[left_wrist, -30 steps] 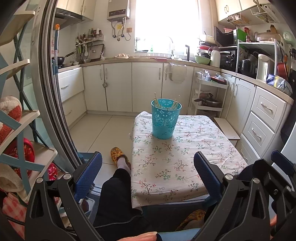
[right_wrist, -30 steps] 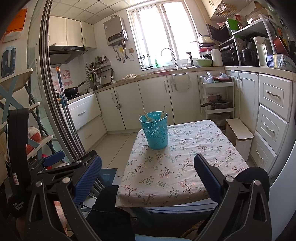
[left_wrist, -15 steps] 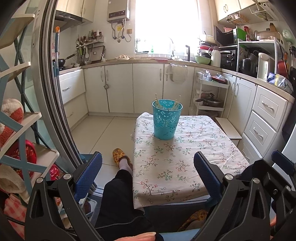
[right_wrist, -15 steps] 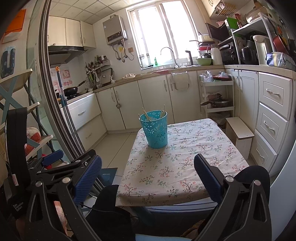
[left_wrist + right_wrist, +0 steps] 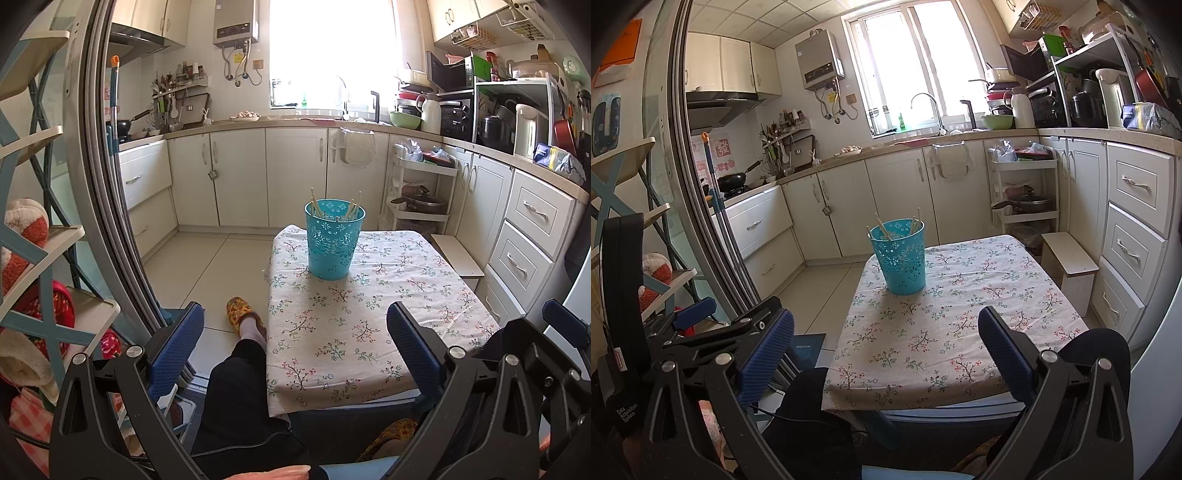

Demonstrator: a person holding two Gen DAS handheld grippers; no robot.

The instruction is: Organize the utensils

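One strap label (image 5: pixel 627 412): "Data Acquisition System"

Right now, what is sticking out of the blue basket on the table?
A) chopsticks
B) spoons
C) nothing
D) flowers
A: thin pale chopsticks lean inside the basket, their tips poking above its rim, seen in both wrist views.
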